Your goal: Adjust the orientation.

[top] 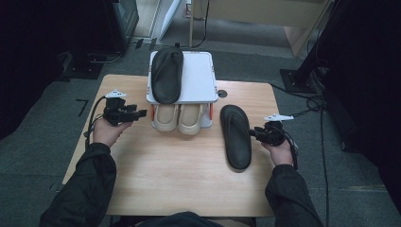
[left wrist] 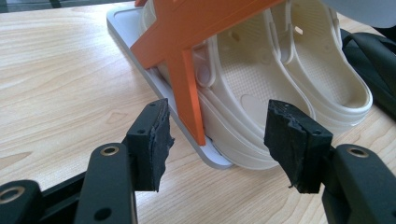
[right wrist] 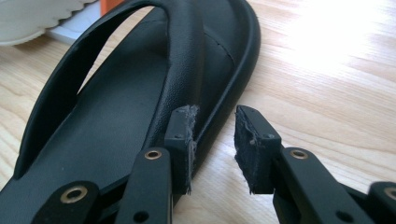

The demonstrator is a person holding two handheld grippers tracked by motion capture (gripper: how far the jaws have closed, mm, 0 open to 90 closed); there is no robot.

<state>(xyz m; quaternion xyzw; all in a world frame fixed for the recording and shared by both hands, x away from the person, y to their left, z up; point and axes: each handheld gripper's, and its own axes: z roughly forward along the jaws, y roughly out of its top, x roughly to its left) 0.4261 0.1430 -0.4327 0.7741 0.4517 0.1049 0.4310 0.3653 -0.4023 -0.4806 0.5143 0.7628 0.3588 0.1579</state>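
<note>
While the black sandal (top: 235, 137) lies flat on the desk (top: 165, 175), toe away from the person and right of the shoe rack (top: 198, 82), the right gripper (top: 257, 134) sits at its right edge near the middle. In the right gripper view the sandal (right wrist: 116, 107) runs up and left from the fingers (right wrist: 180, 140): one finger lies over the sole's rim against the base of the strap, the other stands out over bare desk (right wrist: 327, 84) past the rim, with a clear gap between pad and sandal. So the fingers are part open around the rim and strap base, not pressing on it.

A second black sandal (top: 166, 73) lies on the left part of the rack's white top shelf. Below it, on the lower shelf, a cream pair of clogs (top: 178, 118) stands side by side, toes toward the person.

Left of the rack, the left gripper (top: 139, 113) is held just above the desk, pointing at the rack. In the left gripper view its fingers (left wrist: 152, 140) stand wide open and empty, with the rack's orange brace (left wrist: 187, 88) and the clogs (left wrist: 261, 93) just beyond them.
</note>
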